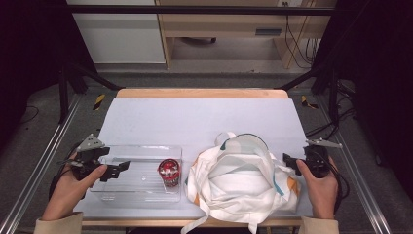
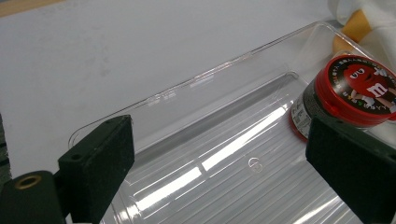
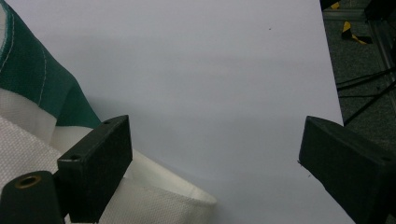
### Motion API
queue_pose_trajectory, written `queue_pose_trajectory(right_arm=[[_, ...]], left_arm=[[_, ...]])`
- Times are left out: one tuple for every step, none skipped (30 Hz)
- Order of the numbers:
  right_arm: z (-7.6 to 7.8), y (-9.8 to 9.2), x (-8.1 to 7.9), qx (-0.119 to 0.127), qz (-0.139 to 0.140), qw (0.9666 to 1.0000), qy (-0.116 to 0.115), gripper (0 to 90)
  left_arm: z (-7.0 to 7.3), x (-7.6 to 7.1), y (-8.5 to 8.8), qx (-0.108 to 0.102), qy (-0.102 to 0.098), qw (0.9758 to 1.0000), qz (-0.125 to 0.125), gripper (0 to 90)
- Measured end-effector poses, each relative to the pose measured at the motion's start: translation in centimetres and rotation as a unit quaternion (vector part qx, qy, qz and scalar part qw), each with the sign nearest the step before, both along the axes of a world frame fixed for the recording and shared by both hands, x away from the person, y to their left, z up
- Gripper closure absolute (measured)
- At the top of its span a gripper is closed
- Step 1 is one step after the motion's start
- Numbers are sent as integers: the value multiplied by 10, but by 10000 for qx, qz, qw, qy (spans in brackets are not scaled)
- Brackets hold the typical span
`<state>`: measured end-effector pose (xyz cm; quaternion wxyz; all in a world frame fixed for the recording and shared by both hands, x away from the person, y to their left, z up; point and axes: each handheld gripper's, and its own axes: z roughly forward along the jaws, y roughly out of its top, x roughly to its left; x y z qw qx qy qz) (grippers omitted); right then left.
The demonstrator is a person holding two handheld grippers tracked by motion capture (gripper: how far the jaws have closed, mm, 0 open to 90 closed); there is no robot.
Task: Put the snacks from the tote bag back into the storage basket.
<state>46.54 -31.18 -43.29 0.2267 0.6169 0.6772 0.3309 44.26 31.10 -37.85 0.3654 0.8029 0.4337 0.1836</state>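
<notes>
Jaws on both the left gripper (image 1: 116, 170) and right gripper (image 1: 292, 163) are spread, gripping nothing. An M&M's tub (image 1: 169, 173) stands at the clear tray's (image 1: 141, 152) right end; beside it slumps a white cloth bag (image 1: 241, 183), bare tabletop (image 1: 195, 119) behind.

White-covered table (image 1: 204, 119) with clear tray (image 1: 141, 152) and cloth bag (image 1: 241, 180)

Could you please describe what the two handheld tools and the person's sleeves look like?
Both tools are black with blocky, flat-faced jaws. The left tool carries a grey three-cornered plate on top, as does the right tool. A dark cable trails from each. A brass-coloured screw hole shows by a jaw. The sleeves are beige.
</notes>
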Motion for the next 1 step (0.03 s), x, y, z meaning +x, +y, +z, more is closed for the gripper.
queue_pose_trajectory(right_arm=[[0,0,0,9,-14,10000,-17,96]], left_arm=[[0,0,0,7,-1,10000,-6,80]])
